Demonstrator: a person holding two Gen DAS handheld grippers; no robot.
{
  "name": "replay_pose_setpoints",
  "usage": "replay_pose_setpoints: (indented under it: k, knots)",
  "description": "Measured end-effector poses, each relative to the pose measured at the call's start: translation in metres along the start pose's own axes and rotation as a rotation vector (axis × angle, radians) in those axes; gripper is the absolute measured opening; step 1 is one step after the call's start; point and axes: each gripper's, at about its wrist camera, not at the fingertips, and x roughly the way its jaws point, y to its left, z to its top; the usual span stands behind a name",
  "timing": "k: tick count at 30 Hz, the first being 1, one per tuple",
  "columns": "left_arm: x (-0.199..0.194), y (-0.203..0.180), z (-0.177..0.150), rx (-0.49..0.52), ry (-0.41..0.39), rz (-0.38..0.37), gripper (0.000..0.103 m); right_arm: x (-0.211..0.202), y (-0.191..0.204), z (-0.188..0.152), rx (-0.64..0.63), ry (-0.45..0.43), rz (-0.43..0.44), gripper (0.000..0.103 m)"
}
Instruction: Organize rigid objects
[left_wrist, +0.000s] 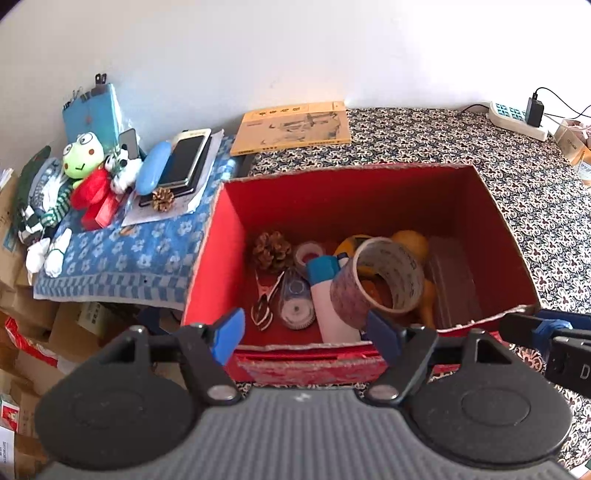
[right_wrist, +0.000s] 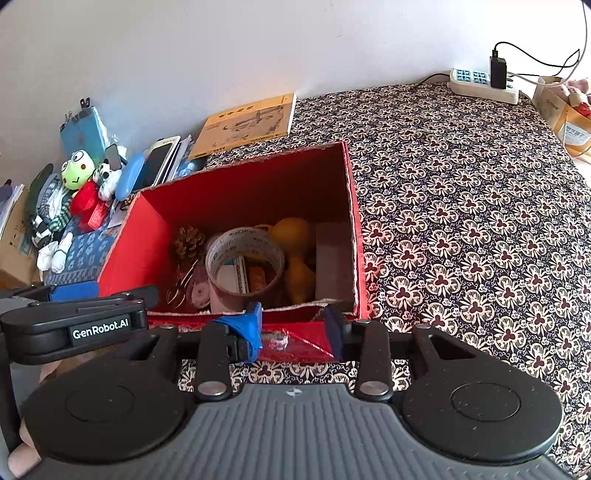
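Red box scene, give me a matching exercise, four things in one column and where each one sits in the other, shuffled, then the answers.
Things:
1. tape roll
2. yellow book
3. green frog plush
4. power strip

Places:
A. on the blue floral cloth, left of the box
B. inside the red box
C. far right corner by the wall, charger plugged in
D. flat by the wall, behind the box

Pairs: 1-B, 2-D, 3-A, 4-C

1. A yellow book (left_wrist: 291, 127) lies against the wall.
2. A frog plush toy (left_wrist: 82, 155) lies on a blue floral cloth (left_wrist: 122, 258).
3. A power strip (right_wrist: 482, 85) sits on the patterned tablecloth (right_wrist: 480, 221).
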Motion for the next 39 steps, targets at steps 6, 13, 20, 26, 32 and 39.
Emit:
replay_pose_setpoints:
  k: [6, 13, 20, 26, 32, 39]
  knots:
    - [0.009, 0.004, 0.006, 0.017, -0.008, -0.011, 0.079, 0.009, 0.002, 0.004, 0.015, -0.004, -0.012, 0.020]
    - [0.019, -0.002, 0.016, 0.045, -0.014, -0.022, 0.079, 0.008, -0.007, 0.007, 0.054, -0.028, -0.030, 0.021]
    - [0.031, -0.010, 0.021, 0.070, -0.012, -0.028, 0.079, 0.009, -0.010, 0.010, 0.077, -0.044, -0.043, 0.021]
    - [0.040, 0.001, 0.023, 0.046, -0.009, -0.012, 0.079, 0.015, -0.002, 0.015, 0.053, -0.046, -0.034, 0.021]
    - [0.042, 0.012, 0.022, 0.020, -0.012, -0.020, 0.079, 0.022, 0.006, 0.018, 0.024, -0.047, -0.039, 0.021]
    - [0.044, 0.016, 0.019, 0.014, -0.013, -0.014, 0.079, 0.029, 0.008, 0.016, 0.019, -0.030, -0.048, 0.022]
